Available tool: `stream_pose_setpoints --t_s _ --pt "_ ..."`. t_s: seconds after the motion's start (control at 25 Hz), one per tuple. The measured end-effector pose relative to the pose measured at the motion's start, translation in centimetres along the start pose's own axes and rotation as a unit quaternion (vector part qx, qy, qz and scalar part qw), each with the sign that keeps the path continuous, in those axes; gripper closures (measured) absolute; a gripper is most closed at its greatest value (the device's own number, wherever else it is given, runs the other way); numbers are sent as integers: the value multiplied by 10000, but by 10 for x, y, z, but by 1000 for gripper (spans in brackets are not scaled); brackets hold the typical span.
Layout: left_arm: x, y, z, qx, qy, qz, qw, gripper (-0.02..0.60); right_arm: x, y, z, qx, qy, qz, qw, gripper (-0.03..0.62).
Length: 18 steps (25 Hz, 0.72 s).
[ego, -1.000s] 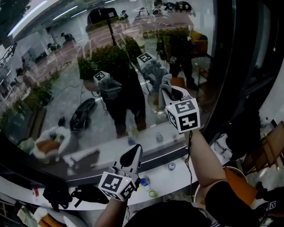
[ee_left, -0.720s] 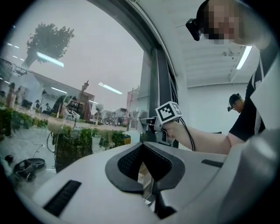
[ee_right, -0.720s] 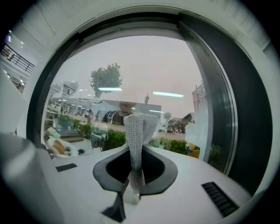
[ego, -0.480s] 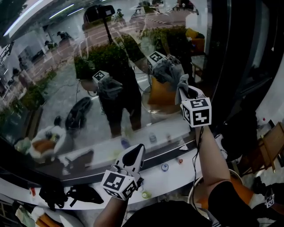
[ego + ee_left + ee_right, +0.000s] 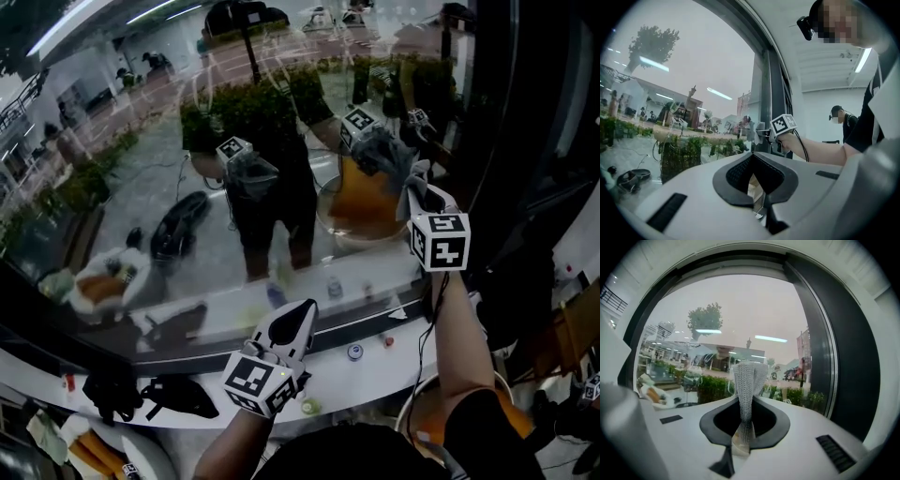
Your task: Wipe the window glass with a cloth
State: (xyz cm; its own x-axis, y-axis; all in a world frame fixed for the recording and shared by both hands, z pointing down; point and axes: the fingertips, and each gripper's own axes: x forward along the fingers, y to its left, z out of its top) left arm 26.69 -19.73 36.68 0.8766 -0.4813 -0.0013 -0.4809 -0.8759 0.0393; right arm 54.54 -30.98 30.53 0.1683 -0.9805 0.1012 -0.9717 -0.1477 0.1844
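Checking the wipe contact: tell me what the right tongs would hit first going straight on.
The window glass; the cloth pinched in the right tongs would touch it first. How near is unclear.

Right tool (image 5: 419, 192) raised on outstretched arm, clamping cloth (image 5: 749, 380); left tool (image 5: 292, 323) low, closed.
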Motion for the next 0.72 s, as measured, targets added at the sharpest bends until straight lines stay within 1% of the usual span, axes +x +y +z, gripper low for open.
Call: stream_pose_setpoints --t_s 0.16,0.28,0.48,0.6,0.72 --pt "-5 2 -3 -1 40 96 9999 575 1 0 0 14 -70 -40 10000 542" --pt "-14 3 -10 -74 99 225 9997 575 -1 0 -3 3 -108 -55 9999 542" --pt "-42 9 -28 -197 338 489 9980 575 -10 3 -1 36 -317 -32 9995 542" --pt "-63 22 -42 -484 472 785 9946 575 -13 19 -9 301 -464 174 9983 542" --pt "-86 30 -53 -726 518 988 9911 575 -27 49 -23 343 -593 459 9966 542"
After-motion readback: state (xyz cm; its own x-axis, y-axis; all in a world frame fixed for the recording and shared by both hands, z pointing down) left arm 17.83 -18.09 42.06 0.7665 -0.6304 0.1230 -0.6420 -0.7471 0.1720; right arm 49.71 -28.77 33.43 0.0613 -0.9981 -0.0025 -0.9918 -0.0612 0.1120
